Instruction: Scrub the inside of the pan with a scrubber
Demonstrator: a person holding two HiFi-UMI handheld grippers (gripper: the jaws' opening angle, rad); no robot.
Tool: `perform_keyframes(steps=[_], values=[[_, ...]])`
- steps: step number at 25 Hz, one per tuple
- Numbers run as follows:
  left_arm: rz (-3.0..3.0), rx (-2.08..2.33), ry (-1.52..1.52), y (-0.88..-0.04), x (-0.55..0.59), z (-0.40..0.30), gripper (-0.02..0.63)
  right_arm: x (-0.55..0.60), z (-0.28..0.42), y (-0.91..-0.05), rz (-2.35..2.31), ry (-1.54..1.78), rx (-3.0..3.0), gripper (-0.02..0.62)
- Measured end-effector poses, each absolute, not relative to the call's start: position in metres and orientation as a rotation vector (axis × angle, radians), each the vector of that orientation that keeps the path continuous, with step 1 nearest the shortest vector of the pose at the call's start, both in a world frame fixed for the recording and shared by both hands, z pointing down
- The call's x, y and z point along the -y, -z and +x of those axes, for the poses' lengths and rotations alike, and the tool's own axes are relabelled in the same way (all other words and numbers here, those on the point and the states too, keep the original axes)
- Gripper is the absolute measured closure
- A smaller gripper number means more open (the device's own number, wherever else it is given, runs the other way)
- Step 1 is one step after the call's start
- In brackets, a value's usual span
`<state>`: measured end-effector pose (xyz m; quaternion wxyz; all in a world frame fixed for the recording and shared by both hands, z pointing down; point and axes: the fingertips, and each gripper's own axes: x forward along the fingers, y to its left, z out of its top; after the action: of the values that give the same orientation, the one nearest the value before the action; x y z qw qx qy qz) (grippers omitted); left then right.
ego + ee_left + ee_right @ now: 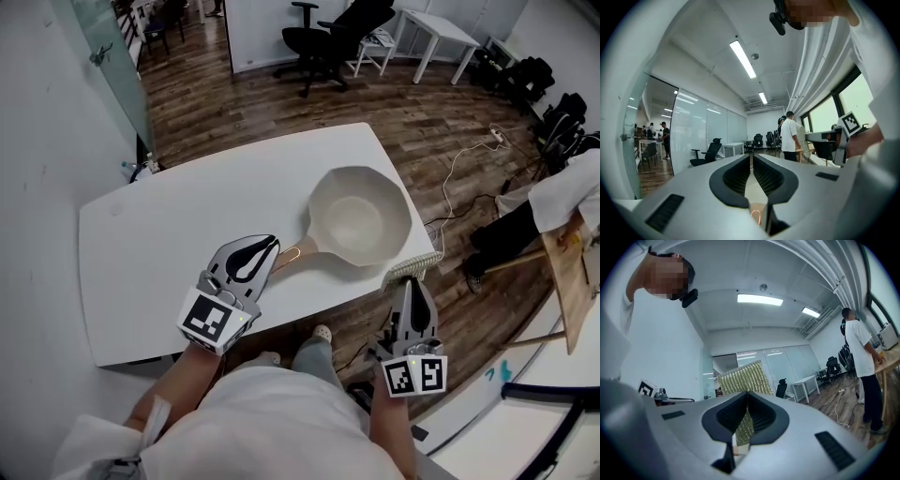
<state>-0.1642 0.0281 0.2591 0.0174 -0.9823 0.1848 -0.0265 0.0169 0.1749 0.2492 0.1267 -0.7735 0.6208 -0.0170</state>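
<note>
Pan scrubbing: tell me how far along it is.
Done: the left gripper is clamped on the pan handle, and the right gripper is clamped on the scrubber. In hand: the scrubber hangs beside the pan, outside its rim, off the edge of the table. Left: all the scrubbing, since nothing touches the pan's inside yet.
</note>
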Motion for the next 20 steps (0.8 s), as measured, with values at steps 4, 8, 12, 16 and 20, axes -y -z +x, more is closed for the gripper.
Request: perform_keyframes(steps=[4,8,12,16,20], values=[[-3.048,-0.61,0.072,-0.259,-0.02,-0.147,0.591,-0.156,0.037,-0.247,-2.215,0.051,-1.849,0.569],[-3.029,-0.656,0.069,-0.255,-0.012,-0.132,0.591,-0.135,0.058,-0.241,-2.171,0.039,-1.891,0.569],[-3.016,-0.724,0.08,-0.252,-0.001,-0.118,0.591,-0.115,0.077,-0.236,-2.125,0.035,-1.936,0.569],[-2.981,-0.789,0.12,-0.249,0.008,-0.104,0.591,-0.097,0.096,-0.232,-2.075,0.035,-1.982,0.569],[-2.944,-0.821,0.058,-0.245,0.011,-0.091,0.591,-0.082,0.111,-0.231,-2.025,0.039,-2.025,0.569]])
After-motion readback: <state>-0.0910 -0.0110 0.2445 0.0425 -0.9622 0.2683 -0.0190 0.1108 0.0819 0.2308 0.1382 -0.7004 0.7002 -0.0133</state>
